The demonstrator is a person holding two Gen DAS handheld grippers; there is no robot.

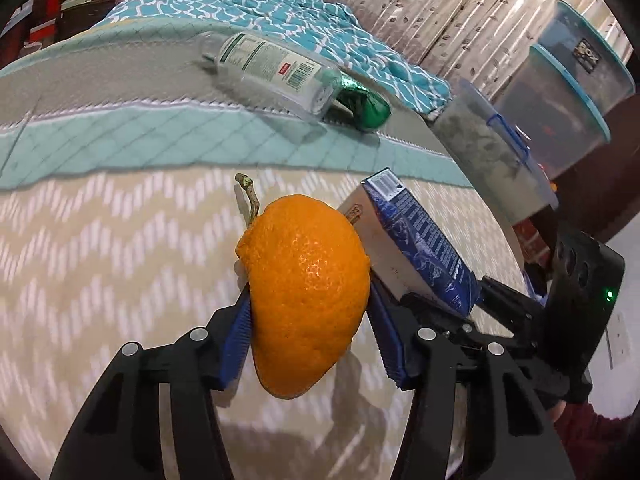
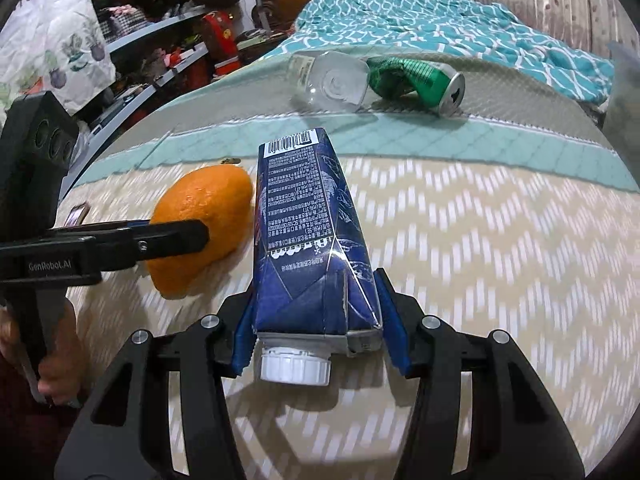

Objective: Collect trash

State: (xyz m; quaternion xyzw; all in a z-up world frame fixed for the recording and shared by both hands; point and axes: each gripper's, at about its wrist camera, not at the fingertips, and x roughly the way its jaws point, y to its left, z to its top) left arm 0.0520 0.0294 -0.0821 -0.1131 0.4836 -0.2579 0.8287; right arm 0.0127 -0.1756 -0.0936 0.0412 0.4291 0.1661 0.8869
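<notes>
My left gripper [image 1: 310,300] is shut on an orange [image 1: 306,292] with a short stem, held above the bed. The orange also shows in the right wrist view [image 2: 196,232], with a left finger [image 2: 176,238] across it. My right gripper [image 2: 316,300] is shut on a dark blue drink carton [image 2: 308,232] with a white cap, held just right of the orange; the carton also shows in the left wrist view [image 1: 416,248]. A clear plastic bottle [image 1: 276,74] [image 2: 332,80] and a crushed green can [image 1: 360,100] [image 2: 416,78] lie side by side on the bed farther back.
The bed has a beige zigzag cover [image 2: 480,240] with a teal band. A teal patterned blanket [image 2: 440,20] is bunched at the back. Plastic storage tubs [image 1: 560,92] stand at the right. Cluttered shelves [image 2: 160,40] stand at the left.
</notes>
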